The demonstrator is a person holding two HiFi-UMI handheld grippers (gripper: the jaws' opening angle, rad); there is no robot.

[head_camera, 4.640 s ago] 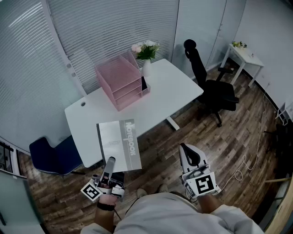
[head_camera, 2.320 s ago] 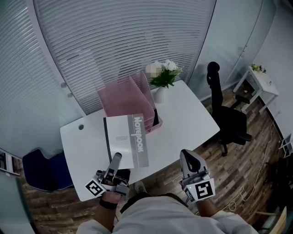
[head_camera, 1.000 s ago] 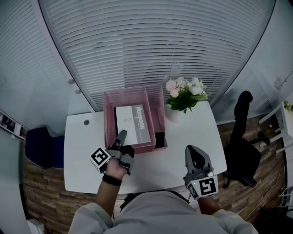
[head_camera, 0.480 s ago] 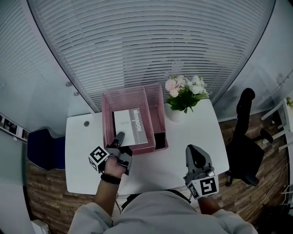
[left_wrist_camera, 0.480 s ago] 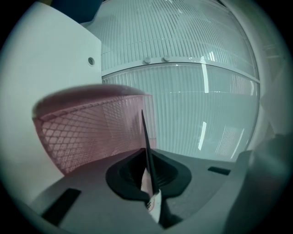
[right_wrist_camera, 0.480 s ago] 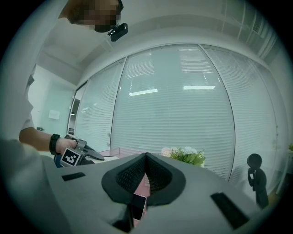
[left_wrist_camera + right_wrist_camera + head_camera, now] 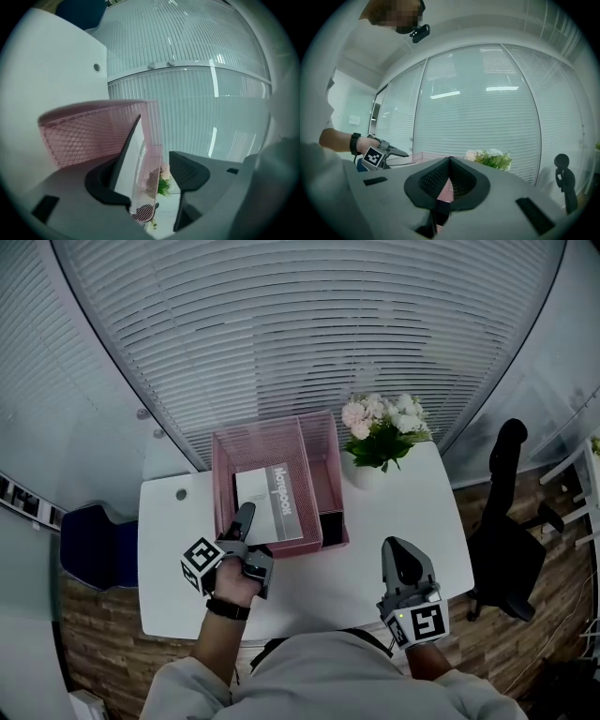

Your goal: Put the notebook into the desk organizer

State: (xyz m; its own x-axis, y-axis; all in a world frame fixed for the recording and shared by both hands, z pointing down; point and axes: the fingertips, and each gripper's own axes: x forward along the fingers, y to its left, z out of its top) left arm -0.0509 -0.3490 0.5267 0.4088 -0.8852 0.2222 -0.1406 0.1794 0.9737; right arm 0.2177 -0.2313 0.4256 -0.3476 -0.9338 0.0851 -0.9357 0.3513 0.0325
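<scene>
The notebook [image 7: 272,505] is laid in the organizer [image 7: 323,465] by the counter's [image 7: 412,512] back edge, with its long axis run toward the near edge. Its near end is seen between the left tongs [image 7: 246,514], whose jaws have just been opening and are parted, unsqueezed. A straight pull-back toward the near edge is judged likely. The right tongs [image 7: 397,554] are pressed together, empty, well apart off the near edge

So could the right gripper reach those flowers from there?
Probably yes: only bare white table lies between the right gripper and the flowers, though its jaws are shut.
</scene>
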